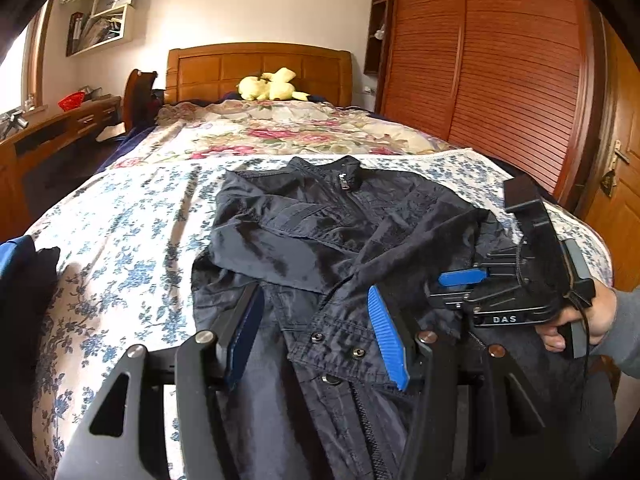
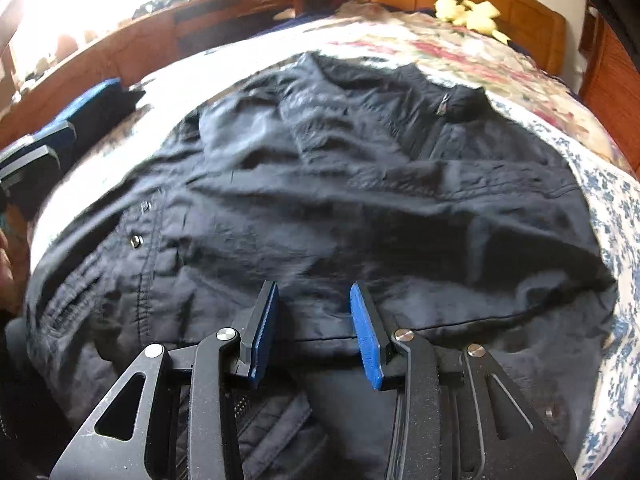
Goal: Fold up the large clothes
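On the near end of the bed (image 1: 120, 208), a dark jacket (image 1: 320, 232) is spread, collar toward the far headboard. Left tongs (image 1: 316, 336) are held apart above its snap placket, nothing pinched between them. Right tongs (image 2: 316, 332) are seen part-open over the hem, gripping nothing, with a hand (image 1: 580, 320) behind them.

yellow plush toy (image 1: 272, 85), floral bedspread (image 1: 120, 216) — wooden wardrobe (image 1: 480, 60)
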Motion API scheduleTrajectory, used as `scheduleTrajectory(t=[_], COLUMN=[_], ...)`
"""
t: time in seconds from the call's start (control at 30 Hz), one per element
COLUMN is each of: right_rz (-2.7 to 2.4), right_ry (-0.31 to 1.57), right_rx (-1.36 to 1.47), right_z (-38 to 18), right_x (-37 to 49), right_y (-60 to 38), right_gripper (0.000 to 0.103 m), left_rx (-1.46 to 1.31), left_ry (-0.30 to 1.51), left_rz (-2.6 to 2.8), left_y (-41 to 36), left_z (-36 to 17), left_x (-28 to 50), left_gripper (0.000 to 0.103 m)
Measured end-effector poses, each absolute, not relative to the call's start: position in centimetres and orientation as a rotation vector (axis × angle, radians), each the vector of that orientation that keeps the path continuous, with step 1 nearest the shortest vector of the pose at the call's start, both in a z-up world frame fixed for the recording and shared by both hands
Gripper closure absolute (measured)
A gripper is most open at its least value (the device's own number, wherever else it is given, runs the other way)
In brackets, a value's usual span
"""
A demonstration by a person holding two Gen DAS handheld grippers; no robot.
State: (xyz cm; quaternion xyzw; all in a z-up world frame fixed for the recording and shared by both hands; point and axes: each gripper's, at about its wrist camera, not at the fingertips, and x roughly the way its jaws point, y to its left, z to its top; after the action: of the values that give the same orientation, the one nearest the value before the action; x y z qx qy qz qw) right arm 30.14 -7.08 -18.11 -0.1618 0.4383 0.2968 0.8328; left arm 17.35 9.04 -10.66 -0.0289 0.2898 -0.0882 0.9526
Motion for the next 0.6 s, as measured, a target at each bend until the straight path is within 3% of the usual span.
scheduleTrajectory(t=[0.27,0.6], right_rz=[0.599,0.523], right_ry=[0.879,0.816], right_rx=[-0.273,-0.242], right_z=[-16.5,-11.8], right_x=[28.8,23.2], right_y=[-8.8,-18.5], right_gripper=[0.066,0.066], left_rx=[-0.061,-0.091], left_ry=[0.602,0.679], left_rz=[-0.128,-0.094], left_y=[9.4,8.8], left_z=[-10.9,-12.5], left_x=[15.6,11.0], left_gripper=[0.050,0.050])
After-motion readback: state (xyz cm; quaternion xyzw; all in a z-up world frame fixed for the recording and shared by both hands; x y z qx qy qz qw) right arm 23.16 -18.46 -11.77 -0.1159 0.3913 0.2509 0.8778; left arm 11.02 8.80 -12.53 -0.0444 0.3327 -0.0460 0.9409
